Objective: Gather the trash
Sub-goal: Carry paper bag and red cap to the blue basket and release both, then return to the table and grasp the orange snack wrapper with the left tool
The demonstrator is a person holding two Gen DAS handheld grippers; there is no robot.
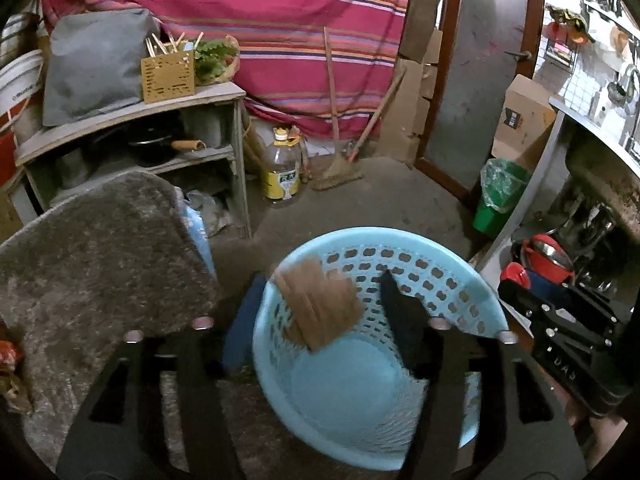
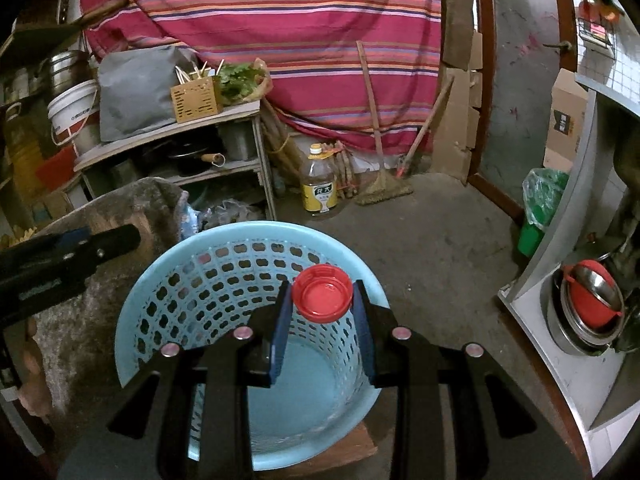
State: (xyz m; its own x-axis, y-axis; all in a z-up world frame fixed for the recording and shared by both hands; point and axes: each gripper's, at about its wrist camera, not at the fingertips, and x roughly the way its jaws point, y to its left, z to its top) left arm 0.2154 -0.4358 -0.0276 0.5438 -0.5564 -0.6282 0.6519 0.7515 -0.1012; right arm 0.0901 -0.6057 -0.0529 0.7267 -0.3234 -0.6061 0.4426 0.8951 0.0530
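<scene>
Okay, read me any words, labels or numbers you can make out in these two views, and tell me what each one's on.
"UAS": raised letters, seen upside down, on the black body of the right gripper.
Yellow label on the oil bottle: characters too blurred to read.
Print on the white bucket: too small to read.
Dark label on the cardboard box: unreadable.

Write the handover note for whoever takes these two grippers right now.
Left gripper: jaws open, nothing pressed between them; a blurred brown piece is over the blue basket, apparently dropping in.
Right gripper: shut on the red cap, held above the basket's mouth.
Done: the brown piece looks released; the basket bottom otherwise seems bare.
Left: open the right jaws to drop the cap in, then look for more trash; crumpled wrappers seem to lie at the left edge by the grey rug.
</scene>
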